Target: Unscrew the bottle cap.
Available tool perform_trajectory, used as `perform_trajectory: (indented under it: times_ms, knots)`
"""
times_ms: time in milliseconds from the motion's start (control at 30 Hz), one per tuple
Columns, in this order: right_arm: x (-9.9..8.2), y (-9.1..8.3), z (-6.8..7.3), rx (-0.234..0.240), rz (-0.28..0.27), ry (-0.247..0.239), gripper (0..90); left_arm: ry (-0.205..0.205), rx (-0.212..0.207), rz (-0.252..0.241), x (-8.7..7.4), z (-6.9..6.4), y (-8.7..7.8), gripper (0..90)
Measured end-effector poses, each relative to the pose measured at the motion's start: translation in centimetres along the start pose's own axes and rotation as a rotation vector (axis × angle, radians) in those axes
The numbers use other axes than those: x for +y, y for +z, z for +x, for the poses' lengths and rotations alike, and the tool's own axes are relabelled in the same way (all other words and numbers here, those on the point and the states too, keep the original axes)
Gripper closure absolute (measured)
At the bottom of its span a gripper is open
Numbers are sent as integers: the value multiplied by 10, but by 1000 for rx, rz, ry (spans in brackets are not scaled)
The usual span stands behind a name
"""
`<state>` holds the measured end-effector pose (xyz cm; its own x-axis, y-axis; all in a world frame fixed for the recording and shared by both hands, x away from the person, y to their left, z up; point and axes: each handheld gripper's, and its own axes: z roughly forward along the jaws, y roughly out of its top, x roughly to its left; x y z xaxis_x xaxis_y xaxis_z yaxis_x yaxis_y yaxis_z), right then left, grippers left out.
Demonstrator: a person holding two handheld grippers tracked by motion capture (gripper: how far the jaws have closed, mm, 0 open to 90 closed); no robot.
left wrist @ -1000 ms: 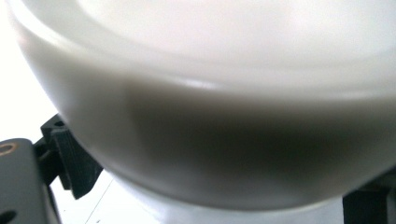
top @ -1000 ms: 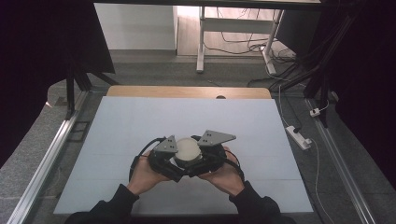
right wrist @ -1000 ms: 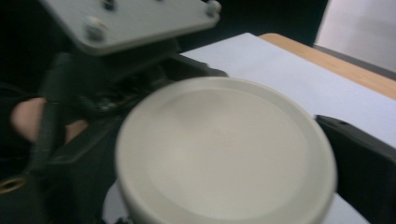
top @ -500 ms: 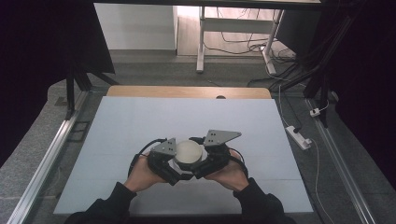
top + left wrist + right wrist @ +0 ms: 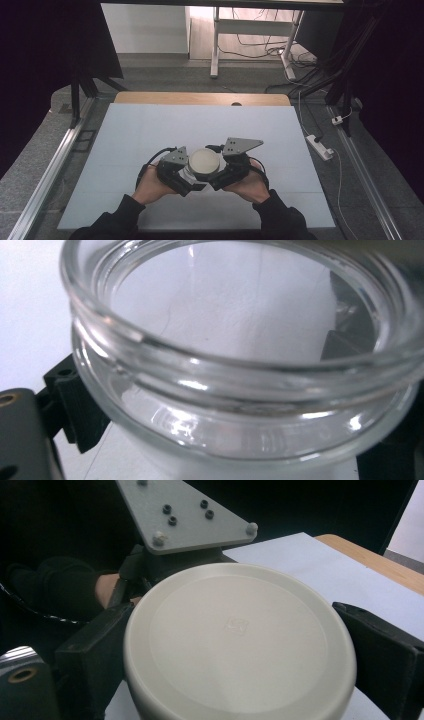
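Glass, clear and thick-rimmed, makes up the jar (image 5: 240,385), whose open mouth and threaded neck loom close in the left gripper view, with a black jaw pressed to its wall at 8 o'clock and another dark jaw at 4 o'clock. Over it, in the high view, sits a round cream lid (image 5: 204,161); whether it touches the jar's rim cannot be told. In the right gripper view that lid (image 5: 240,640) is clasped at its rim between two black jaws, one at 9 o'clock and one at 3 o'clock, both touching it.

From above, the left gripper (image 5: 186,176) closes on the jar from 8 o'clock and the right gripper (image 5: 220,175) clamps the lid from 4 o'clock, each topped by a grey three-cornered plate. A hand (image 5: 150,186) in a dark sleeve holds the left one, and another hand (image 5: 252,184) holds the right.

All this lies near the 6 o'clock edge of a pale white table (image 5: 150,130), whose wooden edge (image 5: 200,98) shows at 12 o'clock. Off the table at 3 o'clock, a white power strip (image 5: 320,146) lies on the grey floor.
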<state>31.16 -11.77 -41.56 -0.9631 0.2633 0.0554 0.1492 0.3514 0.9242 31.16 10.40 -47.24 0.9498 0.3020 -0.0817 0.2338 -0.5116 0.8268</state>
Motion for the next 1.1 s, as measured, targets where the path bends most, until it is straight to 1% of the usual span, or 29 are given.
perform_trajectory:
  times_ms: [167, 367, 533, 767, 1100]
  knots:
    - [1, -3, 1, -3, -4, -3, 76, -16, 23, 3, -2, 4, 0, 74]
    - [2, -7, 3, -13, -2, -19, 76, -50, 55, 4, -5, 10, 1, 73]
    - [3, -11, 7, -16, -5, -23, 76, -55, 75, 3, -3, 16, -1, 73]
    - [4, -13, 13, -16, -4, -31, 76, -79, 112, -11, -2, 26, -6, 73]
    - [-6, -15, 18, -25, 4, -27, 76, -84, 147, -26, 4, 42, -6, 73]
